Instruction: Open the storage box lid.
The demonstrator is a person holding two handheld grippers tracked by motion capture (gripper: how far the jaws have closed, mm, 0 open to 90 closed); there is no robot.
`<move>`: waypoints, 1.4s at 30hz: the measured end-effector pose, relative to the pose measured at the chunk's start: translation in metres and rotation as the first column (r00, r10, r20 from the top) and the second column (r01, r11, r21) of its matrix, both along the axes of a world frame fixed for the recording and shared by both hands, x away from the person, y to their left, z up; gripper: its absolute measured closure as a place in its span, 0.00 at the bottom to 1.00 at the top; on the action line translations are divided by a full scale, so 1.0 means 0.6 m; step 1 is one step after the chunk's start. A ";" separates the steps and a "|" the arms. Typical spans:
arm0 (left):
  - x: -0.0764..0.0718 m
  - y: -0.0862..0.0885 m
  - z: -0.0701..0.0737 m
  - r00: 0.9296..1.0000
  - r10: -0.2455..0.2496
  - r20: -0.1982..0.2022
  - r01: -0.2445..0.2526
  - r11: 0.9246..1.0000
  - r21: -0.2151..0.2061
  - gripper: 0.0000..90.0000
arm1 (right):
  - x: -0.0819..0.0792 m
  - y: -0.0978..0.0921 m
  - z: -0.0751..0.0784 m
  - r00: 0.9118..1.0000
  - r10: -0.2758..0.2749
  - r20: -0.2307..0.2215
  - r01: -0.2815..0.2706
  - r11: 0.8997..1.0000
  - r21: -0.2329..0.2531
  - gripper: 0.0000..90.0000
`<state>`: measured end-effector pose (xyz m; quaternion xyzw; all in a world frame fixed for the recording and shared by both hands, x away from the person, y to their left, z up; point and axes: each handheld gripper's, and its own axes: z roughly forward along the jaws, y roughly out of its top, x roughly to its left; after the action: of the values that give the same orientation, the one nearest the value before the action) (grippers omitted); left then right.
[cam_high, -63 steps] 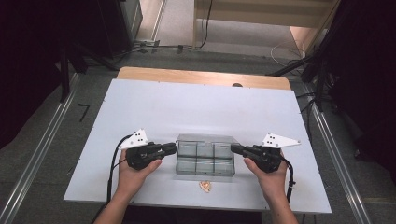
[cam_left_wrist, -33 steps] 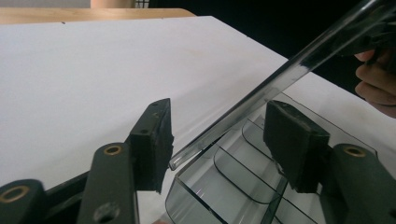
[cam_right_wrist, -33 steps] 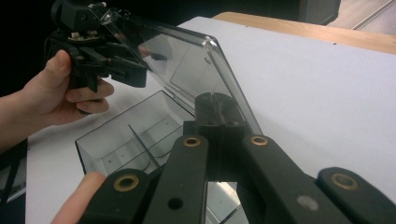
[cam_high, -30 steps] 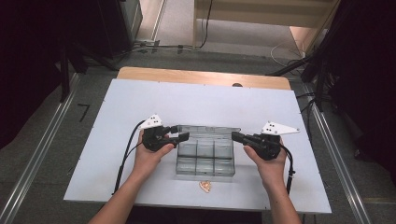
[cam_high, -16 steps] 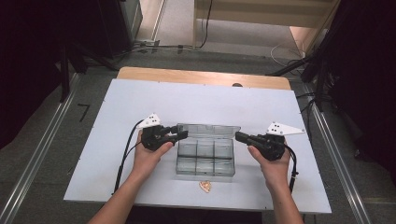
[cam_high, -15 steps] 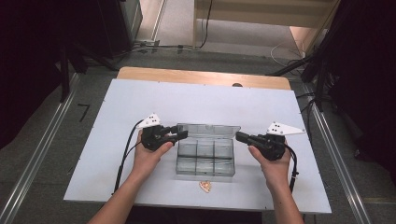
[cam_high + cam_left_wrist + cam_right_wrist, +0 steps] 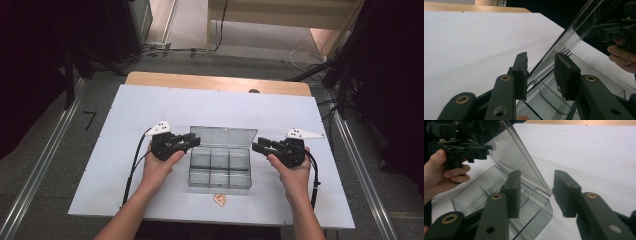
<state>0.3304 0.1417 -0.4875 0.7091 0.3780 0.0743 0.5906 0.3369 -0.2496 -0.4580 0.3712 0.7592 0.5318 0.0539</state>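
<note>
Box: a clear plastic box (image 7: pixel 219 167) with small compartments sits on the white worktop (image 7: pixel 125 120), between my two grippers; its base lies flat and its clear lid (image 7: pixel 223 136) stands raised at the far side, tilted back.
Left gripper: my left gripper (image 7: pixel 192 140) is at the box's left end, up by the lid's left edge.
Left fingers: in the left gripper view my fingers (image 7: pixel 521 71) stand apart with the lid's slanting edge (image 7: pixel 564 37) running up between them; I cannot tell whether either pad touches the plastic.
Right gripper: my right gripper (image 7: pixel 258 147) is at the box's right end, just beside the lid's right corner.
Right fingers: in the right gripper view my fingers (image 7: pixel 566 192) are apart; the lid's near corner (image 7: pixel 534 173) comes down into the gap between them, closer to the left finger, and the box's rounded corner (image 7: pixel 541 213) lies just below that gap.
Across the box: each gripper view shows my other hand and gripper at the far end of the lid, the left hand (image 7: pixel 442 171) beyond my right fingers.
Near me: a small tan piece (image 7: pixel 219 199) lies on the worktop just in front of the box, nearer to me than either pair of fingers and apart from both.
</note>
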 end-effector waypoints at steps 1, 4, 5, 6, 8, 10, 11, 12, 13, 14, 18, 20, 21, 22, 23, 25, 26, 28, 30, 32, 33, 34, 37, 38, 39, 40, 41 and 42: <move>0.000 0.000 0.000 1.000 0.004 -0.001 -0.004 1.000 -0.002 0.70 | 0.002 0.002 -0.002 1.000 -0.006 0.000 0.006 1.000 0.004 0.59; 0.001 0.000 0.000 1.000 0.011 -0.004 -0.011 1.000 -0.004 0.71 | 0.006 0.015 -0.008 1.000 -0.026 -0.002 0.026 1.000 0.003 0.58; 0.001 0.000 0.000 1.000 0.014 -0.007 -0.014 1.000 -0.003 0.71 | 0.007 0.018 -0.010 1.000 -0.030 -0.001 0.030 1.000 0.000 0.58; 0.002 -0.001 -0.001 1.000 0.017 -0.008 -0.018 1.000 -0.006 0.72 | 0.008 0.023 -0.012 0.999 -0.044 0.000 0.044 0.999 -0.007 0.58; 0.002 -0.001 -0.001 1.000 0.027 -0.013 -0.027 1.000 -0.007 0.72 | 0.011 0.028 -0.016 0.998 -0.059 -0.010 0.059 0.998 -0.002 0.59; 0.003 0.000 -0.001 0.999 0.031 -0.015 -0.031 1.000 -0.005 0.73 | 0.013 0.030 -0.019 0.997 -0.070 -0.024 0.070 0.997 0.017 0.62; 0.003 0.000 -0.001 0.999 0.032 -0.016 -0.032 0.999 -0.008 0.74 | 0.015 0.031 -0.021 0.997 -0.069 -0.025 0.070 0.997 0.023 0.64; 0.004 0.000 -0.001 0.999 0.035 -0.019 -0.035 0.999 -0.009 0.74 | 0.015 0.033 -0.023 0.997 -0.068 -0.024 0.068 0.997 0.024 0.66; 0.004 0.001 -0.002 0.999 0.038 -0.022 -0.038 0.999 -0.009 0.74 | 0.015 0.035 -0.023 0.997 -0.070 -0.026 0.070 0.997 0.022 0.68; 0.004 0.001 -0.002 0.999 0.042 -0.025 -0.043 0.999 -0.009 0.75 | 0.015 0.037 -0.024 0.997 -0.071 -0.021 0.072 0.997 0.017 0.69; 0.005 0.001 -0.002 0.998 0.047 -0.033 -0.048 0.999 -0.006 0.76 | 0.017 0.040 -0.028 0.996 -0.083 -0.022 0.084 0.996 0.024 0.76; 0.006 0.002 -0.003 0.998 0.048 -0.035 -0.048 0.999 -0.005 0.78 | 0.019 0.040 -0.030 0.996 -0.085 -0.025 0.086 0.996 0.029 0.76; 0.006 0.002 -0.003 0.998 0.050 -0.037 -0.051 0.999 -0.007 0.78 | 0.020 0.040 -0.031 0.996 -0.086 -0.024 0.087 0.996 0.029 0.77; 0.006 0.002 -0.003 0.998 0.053 -0.040 -0.054 0.999 -0.008 0.78 | 0.021 0.040 -0.032 0.996 -0.089 -0.023 0.089 0.996 0.029 0.78; 0.007 0.002 -0.004 0.997 0.057 -0.042 -0.057 0.998 -0.006 0.78 | 0.021 0.040 -0.032 0.996 -0.090 -0.022 0.091 0.995 0.030 0.78; 0.008 0.002 -0.005 0.997 0.063 -0.054 -0.063 0.998 -0.015 0.78 | 0.022 0.040 -0.034 0.995 -0.094 -0.017 0.094 0.995 0.029 0.80; 0.008 0.002 -0.005 0.996 0.065 -0.057 -0.066 0.998 -0.016 0.78 | 0.023 0.040 -0.035 0.995 -0.097 -0.017 0.098 0.995 0.029 0.80; 0.009 0.002 -0.006 0.996 0.069 -0.060 -0.070 0.997 -0.018 0.78 | 0.023 0.041 -0.037 0.995 -0.103 -0.011 0.103 0.994 0.033 0.81; 0.010 0.003 -0.007 0.995 0.071 -0.066 -0.073 0.997 -0.020 0.79 | 0.024 0.041 -0.038 0.994 -0.109 -0.012 0.110 0.993 0.035 0.82; 0.011 0.003 -0.008 0.994 0.075 -0.074 -0.076 0.997 -0.021 0.81 | 0.024 0.042 -0.040 0.993 -0.115 -0.008 0.116 0.993 0.035 0.82; 0.012 0.004 -0.008 0.994 0.075 -0.076 -0.077 0.997 -0.020 0.82 | 0.025 0.042 -0.041 0.993 -0.117 -0.007 0.117 0.992 0.036 0.83; 0.012 0.005 -0.009 0.994 0.076 -0.079 -0.078 0.997 -0.022 0.82 | 0.025 0.042 -0.042 0.993 -0.117 -0.008 0.117 0.992 0.038 0.83; 0.014 0.006 -0.010 0.993 0.080 -0.089 -0.083 0.996 -0.023 0.84 | 0.027 0.043 -0.044 0.992 -0.125 -0.010 0.125 0.991 0.045 0.84; 0.014 0.006 -0.010 0.993 0.082 -0.089 -0.084 0.996 -0.021 0.84 | 0.027 0.043 -0.045 0.992 -0.128 -0.010 0.128 0.991 0.045 0.84; 0.014 0.005 -0.011 0.992 0.085 -0.089 -0.087 0.996 -0.017 0.85 | 0.028 0.044 -0.047 0.991 -0.131 -0.012 0.132 0.990 0.047 0.84; 0.014 0.005 -0.011 0.992 0.088 -0.086 -0.090 0.996 -0.012 0.85 | 0.028 0.044 -0.047 0.991 -0.133 -0.015 0.134 0.990 0.048 0.85; 0.015 0.004 -0.012 0.992 0.090 -0.085 -0.091 0.996 -0.006 0.85 | 0.029 0.044 -0.048 0.990 -0.137 -0.022 0.138 0.989 0.048 0.85; 0.015 0.005 -0.012 0.992 0.092 -0.088 -0.093 0.996 -0.005 0.85 | 0.029 0.045 -0.049 0.990 -0.140 -0.024 0.141 0.989 0.050 0.85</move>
<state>0.3393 0.1444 -0.4948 0.6907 0.4362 0.0686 0.5727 0.3546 -0.2227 -0.4877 0.4303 0.7179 0.5422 0.0739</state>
